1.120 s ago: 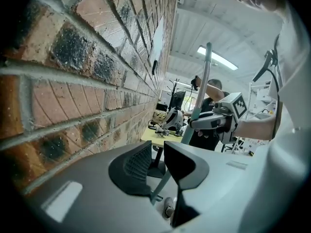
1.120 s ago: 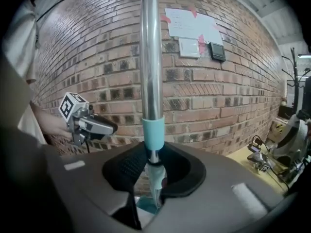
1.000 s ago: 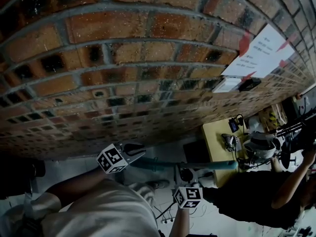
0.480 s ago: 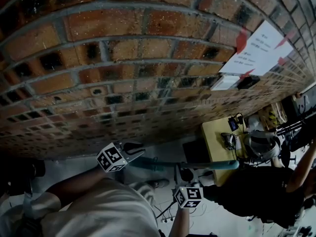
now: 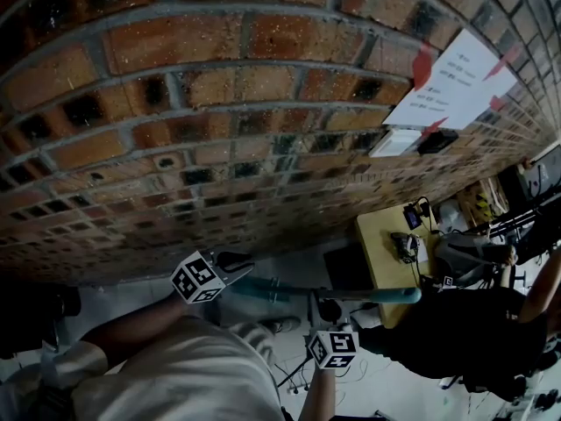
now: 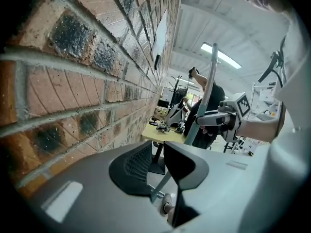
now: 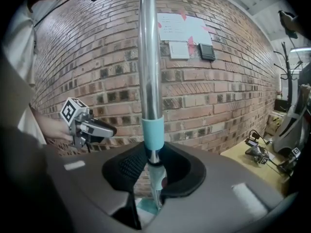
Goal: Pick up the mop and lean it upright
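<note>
The mop point(image 7: 148, 81) is clamped near upright in the right tongs point(image 7: 154, 171) beside the brick wall point(image 7: 218, 96). The left tongs point(image 6: 158, 152) are narrowly parted, empty. Its light, stiff shaft is judged slippery, so the teal sleeve point(image 7: 153, 132) is preferred.

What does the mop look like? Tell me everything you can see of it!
The mop shows mostly as a long, straight pole of shiny silver metal with teal sleeves. It stands upright in front of the brick wall, with the right gripper closed on the pole. A teal part shows below the jaws, but the mop head itself cannot be made out clearly.
</note>
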`<state>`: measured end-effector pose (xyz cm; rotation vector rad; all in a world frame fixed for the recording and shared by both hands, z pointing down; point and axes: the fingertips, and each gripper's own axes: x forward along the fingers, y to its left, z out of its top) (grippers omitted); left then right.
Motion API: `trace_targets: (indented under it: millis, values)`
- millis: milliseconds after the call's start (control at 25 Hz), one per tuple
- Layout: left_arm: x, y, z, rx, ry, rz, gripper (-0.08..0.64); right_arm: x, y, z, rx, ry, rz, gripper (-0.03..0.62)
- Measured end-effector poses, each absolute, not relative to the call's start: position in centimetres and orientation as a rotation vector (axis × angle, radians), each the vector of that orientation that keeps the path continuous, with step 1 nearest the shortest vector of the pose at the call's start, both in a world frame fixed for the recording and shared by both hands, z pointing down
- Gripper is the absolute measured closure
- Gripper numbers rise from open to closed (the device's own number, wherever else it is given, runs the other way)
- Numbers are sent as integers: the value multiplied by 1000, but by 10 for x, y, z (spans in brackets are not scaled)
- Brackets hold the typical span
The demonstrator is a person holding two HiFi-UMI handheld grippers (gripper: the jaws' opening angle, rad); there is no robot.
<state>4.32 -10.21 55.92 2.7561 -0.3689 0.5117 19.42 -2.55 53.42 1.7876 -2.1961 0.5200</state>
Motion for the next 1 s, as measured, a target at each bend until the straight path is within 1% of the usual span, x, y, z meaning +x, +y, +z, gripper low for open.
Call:
trace_targets:
  millis: [400,1000]
  values:
    - [40,-92,571,2740,-358,529,457,190,-24,557,1740,-2195,557,489]
    - [11,-89,603,2672,-463,624,456,174,-32,602,1592,-2205,608,489]
